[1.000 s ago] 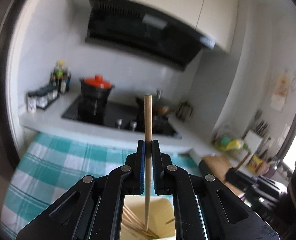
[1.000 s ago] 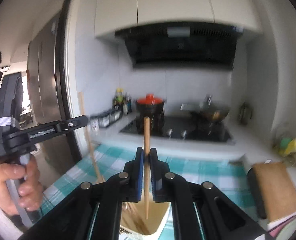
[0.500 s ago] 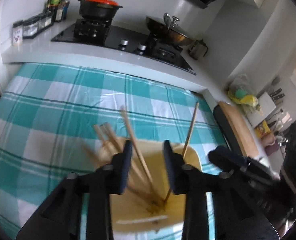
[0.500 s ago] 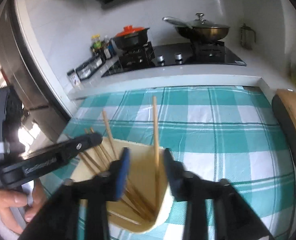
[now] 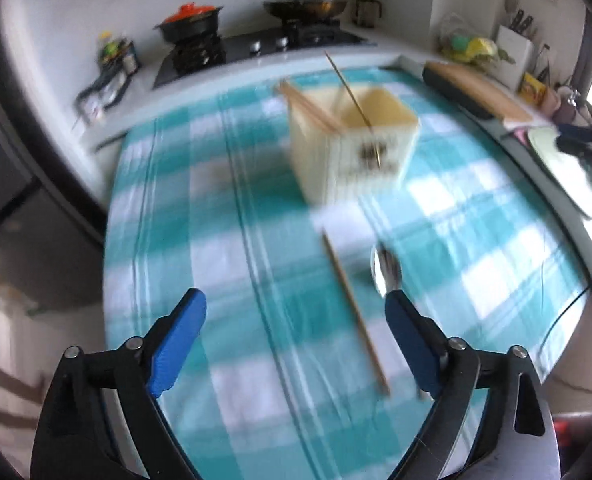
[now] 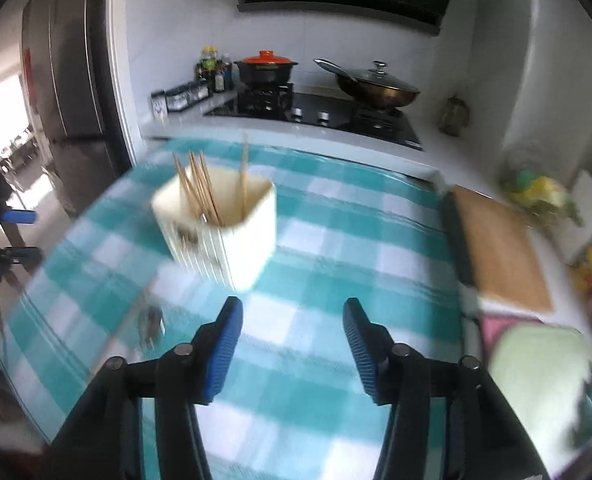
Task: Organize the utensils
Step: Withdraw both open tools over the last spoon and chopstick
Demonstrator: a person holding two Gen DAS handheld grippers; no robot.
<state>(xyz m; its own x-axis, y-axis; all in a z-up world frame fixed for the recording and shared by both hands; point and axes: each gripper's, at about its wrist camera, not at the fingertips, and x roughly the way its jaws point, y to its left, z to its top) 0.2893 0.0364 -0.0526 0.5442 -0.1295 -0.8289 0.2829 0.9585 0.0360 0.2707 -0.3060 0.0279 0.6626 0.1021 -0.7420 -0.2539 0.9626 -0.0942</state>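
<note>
A cream square utensil holder (image 5: 352, 140) stands on the teal checked tablecloth (image 5: 216, 280) with several wooden chopsticks (image 5: 310, 110) leaning in it; it also shows in the right wrist view (image 6: 220, 232). One chopstick (image 5: 352, 314) lies flat on the cloth in front of it, beside a blurred metal spoon (image 5: 385, 268). My left gripper (image 5: 296, 344) is open and empty, hanging above the lying chopstick. My right gripper (image 6: 292, 346) is open and empty, in front of the holder. The spoon (image 6: 150, 322) appears blurred at its left.
A stove with a red-lidded pot (image 6: 266, 70) and a wok (image 6: 376, 88) sits on the counter behind. A wooden cutting board (image 6: 500, 244) lies at the table's right edge. A pale green plate (image 6: 536, 376) sits near the right front. Condiment jars (image 6: 184, 94) stand at back left.
Both grippers let go of their chopsticks into the holder, opened wide and pulled back from it. The views now look down over the table; the frames are motion-blurred.
</note>
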